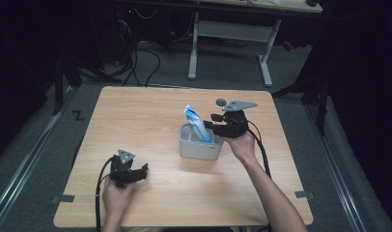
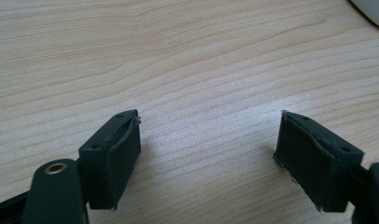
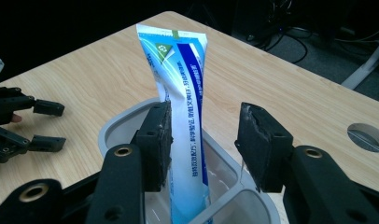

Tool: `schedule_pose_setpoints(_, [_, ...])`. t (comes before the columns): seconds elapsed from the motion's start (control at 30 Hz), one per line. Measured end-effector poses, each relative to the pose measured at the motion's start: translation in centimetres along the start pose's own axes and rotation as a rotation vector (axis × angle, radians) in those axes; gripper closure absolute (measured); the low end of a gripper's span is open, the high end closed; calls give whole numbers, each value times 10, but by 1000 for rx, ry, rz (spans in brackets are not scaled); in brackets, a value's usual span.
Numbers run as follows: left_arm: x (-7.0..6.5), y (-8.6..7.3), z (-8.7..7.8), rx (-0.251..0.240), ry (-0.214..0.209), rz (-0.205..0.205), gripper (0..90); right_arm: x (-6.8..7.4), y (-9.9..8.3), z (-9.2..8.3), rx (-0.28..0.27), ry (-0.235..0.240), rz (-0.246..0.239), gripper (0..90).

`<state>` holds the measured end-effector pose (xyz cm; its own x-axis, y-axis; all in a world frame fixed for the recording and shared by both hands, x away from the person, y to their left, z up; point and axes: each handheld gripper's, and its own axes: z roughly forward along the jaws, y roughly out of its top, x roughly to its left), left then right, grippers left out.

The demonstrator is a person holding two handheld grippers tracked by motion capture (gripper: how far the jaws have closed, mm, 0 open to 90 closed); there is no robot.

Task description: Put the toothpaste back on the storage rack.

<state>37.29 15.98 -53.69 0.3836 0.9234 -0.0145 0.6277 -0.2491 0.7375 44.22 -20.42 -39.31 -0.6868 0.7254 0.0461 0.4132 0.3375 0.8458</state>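
Note:
A blue-and-white toothpaste tube (image 1: pixel 196 123) (image 3: pixel 183 93) stands upright, leaning a little, in a grey two-compartment holder (image 1: pixel 199 147) (image 3: pixel 117 126) at the middle of the wooden table. My right gripper (image 1: pixel 214 123) (image 3: pixel 204 126) is open just right of the holder. The tube stands between its jaws, close to one pad and well apart from the other. My left gripper (image 1: pixel 136 170) (image 2: pixel 208 135) rests low at the front left, open, with bare wood between its pads. It also appears far off in the right gripper view (image 3: pixel 33 126).
A round cable hole (image 1: pixel 221 102) (image 3: pixel 366 136) lies in the tabletop behind the right gripper. Beyond the table's far edge stand a white desk frame (image 1: pixel 230 43) and loose cables (image 1: pixel 141 63) on the floor.

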Motion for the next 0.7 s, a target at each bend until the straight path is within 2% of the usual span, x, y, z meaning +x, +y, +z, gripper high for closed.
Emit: schedule_pose_setpoints(0.7, [0,0,0,0,0,0,223,-7,-2,-27,-49,-6,32,574])
